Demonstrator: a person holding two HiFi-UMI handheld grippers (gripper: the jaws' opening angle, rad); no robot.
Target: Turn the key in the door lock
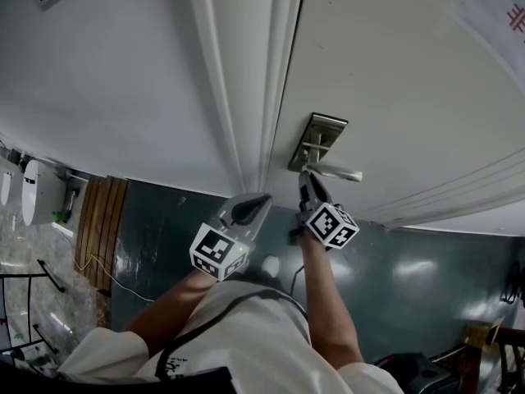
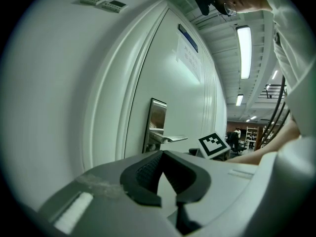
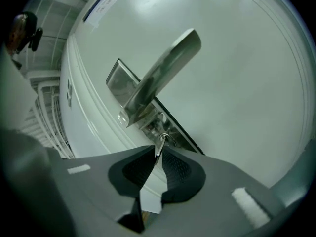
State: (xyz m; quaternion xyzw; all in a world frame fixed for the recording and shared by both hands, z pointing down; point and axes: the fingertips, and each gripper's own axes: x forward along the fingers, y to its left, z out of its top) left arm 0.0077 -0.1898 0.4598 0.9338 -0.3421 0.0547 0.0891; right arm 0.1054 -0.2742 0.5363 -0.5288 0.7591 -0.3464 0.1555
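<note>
A white door [image 1: 394, 72] carries a metal lock plate [image 1: 318, 138] with a lever handle [image 1: 338, 171]. In the right gripper view a small key [image 3: 160, 144] sticks out of the lock just below the handle [image 3: 163, 70], its ring beside it. My right gripper [image 3: 157, 154] is shut on the key's bow, the pads pinching it edge-on. In the head view the right gripper [image 1: 307, 184] reaches up to the plate and hides the key. My left gripper [image 1: 261, 202] hangs back near the door frame, shut with nothing in it; its view shows the plate [image 2: 157, 117] ahead.
The white door frame [image 1: 246, 80] runs just left of the lock. A paper notice [image 2: 187, 51] hangs high on the door. Below is a dark green floor [image 1: 410, 277], with a wooden panel [image 1: 98, 220] and a white wall unit [image 1: 37, 191] at the left.
</note>
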